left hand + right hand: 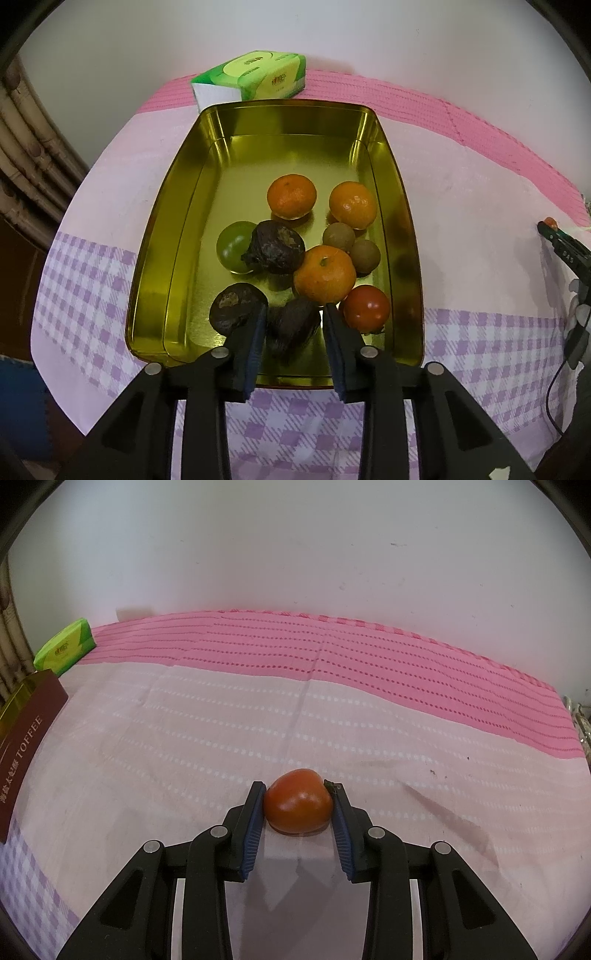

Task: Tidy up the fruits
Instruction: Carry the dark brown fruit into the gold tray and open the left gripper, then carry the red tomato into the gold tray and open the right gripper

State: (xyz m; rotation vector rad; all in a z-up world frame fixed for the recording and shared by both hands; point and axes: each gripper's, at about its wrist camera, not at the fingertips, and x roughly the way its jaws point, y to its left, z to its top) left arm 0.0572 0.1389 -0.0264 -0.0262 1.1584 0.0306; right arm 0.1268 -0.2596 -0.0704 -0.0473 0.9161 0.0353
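Note:
A gold tin tray (173, 236) on the cloth holds three oranges (291, 195), a green fruit (234, 245), two small brown fruits (339, 236), a red tomato (367, 308) and three dark wrinkled fruits (277, 245). My left gripper (293, 325) is over the tray's near end, its jaws around one dark fruit (291, 326); whether the pads touch it I cannot tell. My right gripper (298, 801) is shut on a red tomato (297, 801) that rests on the cloth. The right gripper's tip also shows at the right edge of the left wrist view (554, 230).
A green tissue pack (251, 75) lies behind the tray by the white wall, and shows in the right wrist view (64, 651). The tin's dark red side (26, 738) reads TOFFEE at the left. A pink and purple-checked cloth (332, 720) covers the table. A black cable (554, 391) hangs at the right.

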